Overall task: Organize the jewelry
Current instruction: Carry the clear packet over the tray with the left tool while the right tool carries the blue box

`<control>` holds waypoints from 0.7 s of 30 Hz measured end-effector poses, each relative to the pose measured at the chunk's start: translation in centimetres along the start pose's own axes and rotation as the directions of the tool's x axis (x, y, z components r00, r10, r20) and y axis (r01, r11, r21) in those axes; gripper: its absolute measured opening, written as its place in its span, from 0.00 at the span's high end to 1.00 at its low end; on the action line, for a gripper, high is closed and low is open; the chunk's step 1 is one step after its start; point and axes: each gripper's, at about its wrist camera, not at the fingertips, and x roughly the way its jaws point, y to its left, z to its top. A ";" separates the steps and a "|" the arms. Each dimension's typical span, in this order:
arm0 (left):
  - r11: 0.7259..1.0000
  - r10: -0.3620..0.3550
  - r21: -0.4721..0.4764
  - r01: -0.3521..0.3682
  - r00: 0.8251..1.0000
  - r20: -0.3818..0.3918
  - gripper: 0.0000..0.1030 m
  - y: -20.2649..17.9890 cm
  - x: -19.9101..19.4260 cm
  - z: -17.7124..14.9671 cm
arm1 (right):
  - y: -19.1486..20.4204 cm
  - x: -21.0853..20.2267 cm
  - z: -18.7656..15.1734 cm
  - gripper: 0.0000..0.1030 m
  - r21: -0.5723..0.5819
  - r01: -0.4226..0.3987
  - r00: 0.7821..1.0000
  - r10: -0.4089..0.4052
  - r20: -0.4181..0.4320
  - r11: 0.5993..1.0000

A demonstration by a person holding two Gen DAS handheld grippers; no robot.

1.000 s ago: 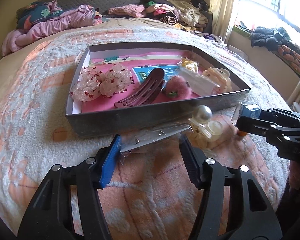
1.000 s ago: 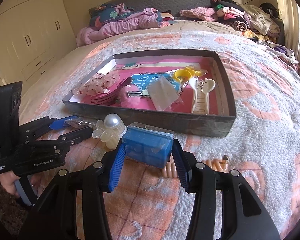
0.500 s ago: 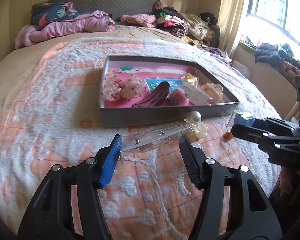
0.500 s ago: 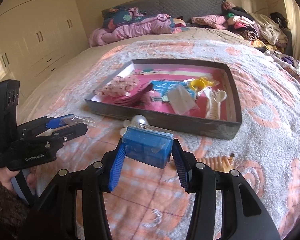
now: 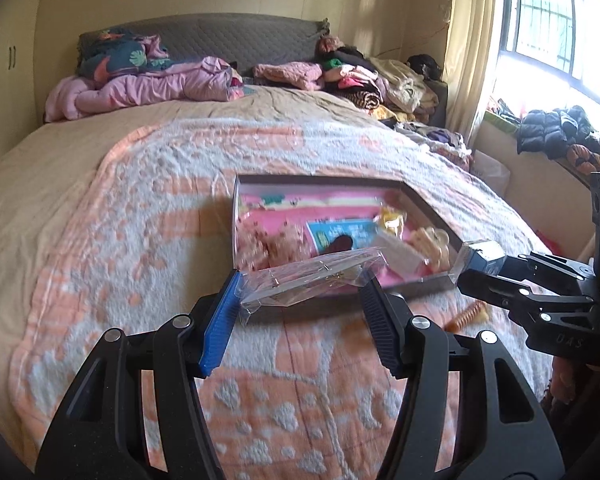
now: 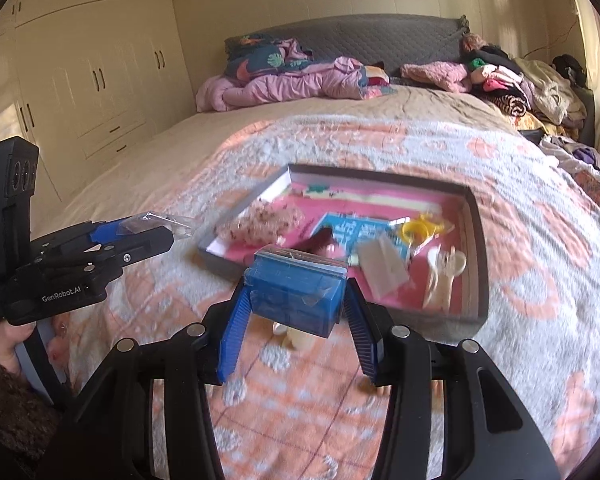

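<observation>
My left gripper (image 5: 300, 312) is shut on a clear plastic bag (image 5: 312, 276) with small earrings inside, held above the bedspread in front of the grey tray (image 5: 260, 184). It also shows in the right wrist view (image 6: 156, 232). My right gripper (image 6: 294, 320) is shut on a blue plastic box (image 6: 296, 292) with a clear lid, held above the bed in front of the tray (image 6: 476, 248). In the left wrist view the right gripper (image 5: 472, 276) shows at the right with the box (image 5: 480, 258). The tray holds hair clips, scrunchies and packets.
An orange spiral hair tie (image 5: 466, 316) and a pearl clip (image 6: 296, 338) lie on the patterned bedspread before the tray. Piled clothes (image 6: 500, 76) and pink bedding (image 6: 292, 84) sit by the headboard. Wardrobes (image 6: 92, 80) stand left; a window ledge (image 5: 548, 136) stands right.
Both grippers have risen and pulled back from the tray with their loads still held. The tray and the items on the bed look smaller and farther away.
</observation>
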 end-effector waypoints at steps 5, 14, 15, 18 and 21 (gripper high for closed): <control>1.000 0.000 0.011 0.000 1.000 0.016 0.51 -0.2 1.0 1.9 | -0.7 0.1 1.7 0.56 -0.002 0.017 0.999 -0.017 0.027 1.000; 0.999 -0.026 0.041 0.025 1.000 0.018 0.51 -1.4 3.7 4.3 | -3.0 0.5 3.3 0.56 0.016 0.062 0.997 -0.063 0.049 0.998; 0.999 -0.028 0.044 0.027 0.999 0.017 0.51 -1.6 4.2 4.5 | -3.2 0.6 3.3 0.56 0.019 0.066 0.997 -0.067 0.049 0.998; 0.998 -0.040 0.043 0.039 0.999 0.008 0.51 -1.9 5.4 5.0 | -3.9 0.9 3.5 0.56 0.024 0.083 0.995 -0.084 0.050 0.996; 0.998 -0.044 0.047 0.044 0.999 -0.001 0.51 -2.2 6.5 5.4 | -4.7 1.2 3.7 0.56 0.035 0.098 0.994 -0.100 0.049 0.995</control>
